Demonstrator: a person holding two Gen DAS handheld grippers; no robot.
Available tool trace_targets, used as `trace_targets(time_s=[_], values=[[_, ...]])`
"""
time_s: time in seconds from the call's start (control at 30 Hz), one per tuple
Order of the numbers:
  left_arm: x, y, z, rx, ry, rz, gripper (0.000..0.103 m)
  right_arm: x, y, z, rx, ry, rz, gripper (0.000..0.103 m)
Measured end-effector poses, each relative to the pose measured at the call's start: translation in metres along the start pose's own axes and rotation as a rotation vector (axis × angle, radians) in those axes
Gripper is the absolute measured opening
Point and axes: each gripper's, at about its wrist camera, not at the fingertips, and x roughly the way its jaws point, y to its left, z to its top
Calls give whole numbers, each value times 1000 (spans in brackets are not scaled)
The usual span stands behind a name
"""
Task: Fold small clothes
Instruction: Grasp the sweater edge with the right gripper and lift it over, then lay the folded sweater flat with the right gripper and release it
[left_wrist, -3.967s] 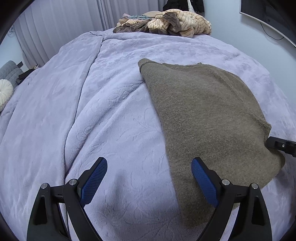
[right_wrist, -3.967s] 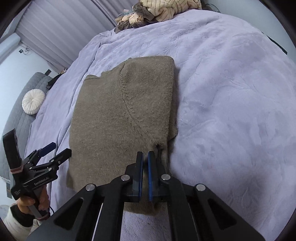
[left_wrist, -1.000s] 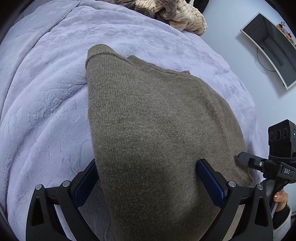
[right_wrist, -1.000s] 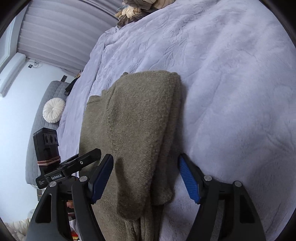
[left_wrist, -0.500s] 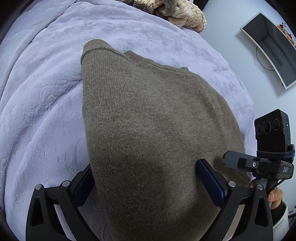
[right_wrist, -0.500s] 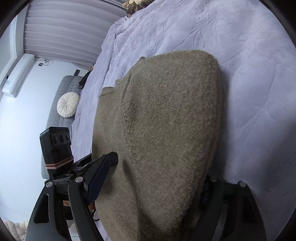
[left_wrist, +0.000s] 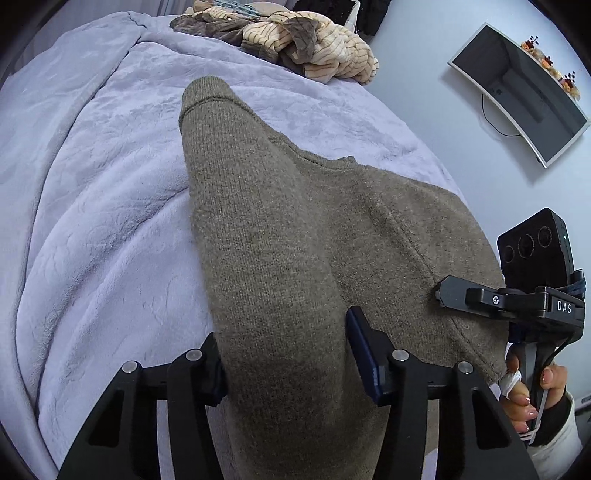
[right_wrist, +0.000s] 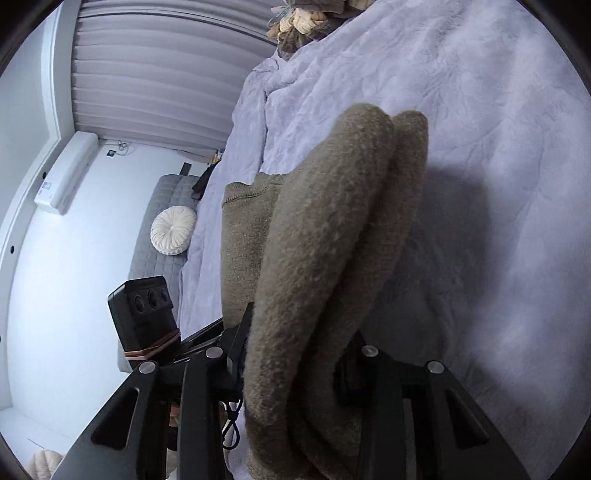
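Observation:
An olive-brown knitted sweater (left_wrist: 280, 236) lies folded lengthwise on the lavender bed cover (left_wrist: 92, 221). My left gripper (left_wrist: 284, 354) is shut on the sweater's near left edge, with a thick fold bunched between the fingers. My right gripper (right_wrist: 291, 362) is shut on the near right edge of the sweater (right_wrist: 332, 236), which rises as a doubled roll between its fingers. The right gripper also shows in the left wrist view (left_wrist: 443, 293) at the sweater's right edge. Both near ends are lifted off the bed.
A pile of striped beige and brown clothes (left_wrist: 310, 29) lies at the far end of the bed. A wall TV (left_wrist: 517, 96) hangs at the right. A grey couch with a round white cushion (right_wrist: 173, 229) stands at the left.
Both grippers have closed from wide open onto the sweater's near edge. The near end has been raised and the fabric bunched up between the fingers.

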Motion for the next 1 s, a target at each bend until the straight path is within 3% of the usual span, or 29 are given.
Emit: trace_targets(time_s=[0.2, 0.47, 0.63, 0.73, 0.83, 0.9, 1.0], values=[[-57, 11, -17, -63, -20, -41, 56, -7, 40, -19, 3, 8, 67, 38], [-124, 33, -65, -62, 1, 19, 56, 21, 78, -66, 69, 78, 177, 38], [-138, 54, -92, -82, 19, 57, 56, 53, 82, -100, 119, 129, 218, 38], [-132, 70, -105, -99, 9, 115, 56, 73, 80, -113, 105, 144, 148, 40], [-127, 82, -120, -92, -11, 250, 56, 85, 76, -115, 53, 144, -47, 40], [-135, 91, -129, -102, -40, 285, 56, 78, 73, -113, 7, 105, -183, 40], [-147, 105, -140, -119, -77, 337, 56, 57, 69, -112, 1, 53, -269, 40]])
